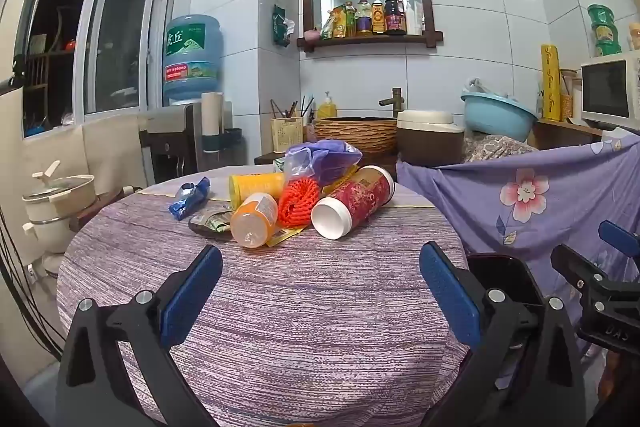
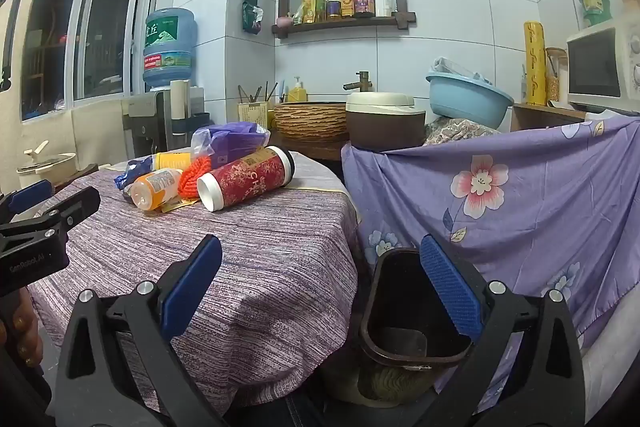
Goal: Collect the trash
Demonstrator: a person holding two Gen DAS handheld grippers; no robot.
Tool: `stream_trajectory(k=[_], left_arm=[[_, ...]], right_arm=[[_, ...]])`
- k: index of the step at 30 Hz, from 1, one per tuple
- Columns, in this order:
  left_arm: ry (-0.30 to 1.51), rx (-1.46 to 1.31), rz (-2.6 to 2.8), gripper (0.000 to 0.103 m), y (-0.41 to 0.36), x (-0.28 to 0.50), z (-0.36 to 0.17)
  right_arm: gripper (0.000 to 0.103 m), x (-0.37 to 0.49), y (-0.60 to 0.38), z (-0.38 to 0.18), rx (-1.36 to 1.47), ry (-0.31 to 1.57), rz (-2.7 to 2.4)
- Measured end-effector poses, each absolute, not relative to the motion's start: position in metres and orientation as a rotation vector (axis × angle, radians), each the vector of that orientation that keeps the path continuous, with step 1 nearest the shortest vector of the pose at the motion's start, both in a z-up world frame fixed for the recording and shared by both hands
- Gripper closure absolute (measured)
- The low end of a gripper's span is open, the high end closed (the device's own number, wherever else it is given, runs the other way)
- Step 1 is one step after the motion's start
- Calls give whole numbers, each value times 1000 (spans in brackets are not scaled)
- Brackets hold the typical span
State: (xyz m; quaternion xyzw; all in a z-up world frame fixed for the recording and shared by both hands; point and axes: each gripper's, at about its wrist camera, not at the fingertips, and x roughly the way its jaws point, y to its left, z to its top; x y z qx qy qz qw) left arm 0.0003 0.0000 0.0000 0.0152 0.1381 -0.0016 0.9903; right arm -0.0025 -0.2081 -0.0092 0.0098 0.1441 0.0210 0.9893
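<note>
Round table [image 1: 320, 307] w/ a striped purple cloth fills the foreground, a flowered purple sheet [image 2: 520, 207] hangs just beside it on the right, and a dark bin [image 2: 404, 307] stands low between the two, right by the table edge. Trash sits piled at the table's far side: red canister [image 1: 356, 201] w/ white lid lying on its side, purple plastic bag [image 1: 324, 157] behind it, yellow can [image 1: 256, 183], orange bottle [image 1: 254, 221], orange net [image 1: 298, 201], blue wrapper [image 1: 190, 197] at the left, all touching or nearly so. Left gripper [image 1: 320, 263] and right gripper [image 2: 320, 255] both gape wide w/ nothing between the blue pads [image 1: 192, 291], well short of the pile; right one hangs partly over the bin.
</note>
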Motion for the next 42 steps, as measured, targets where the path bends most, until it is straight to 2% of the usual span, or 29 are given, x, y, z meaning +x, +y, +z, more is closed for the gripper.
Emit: stream_trajectory(k=[42], left_arm=[[279,41,-5,5,3,4,-5]], right_arm=[[5,1,-208,-11,21,296,46]])
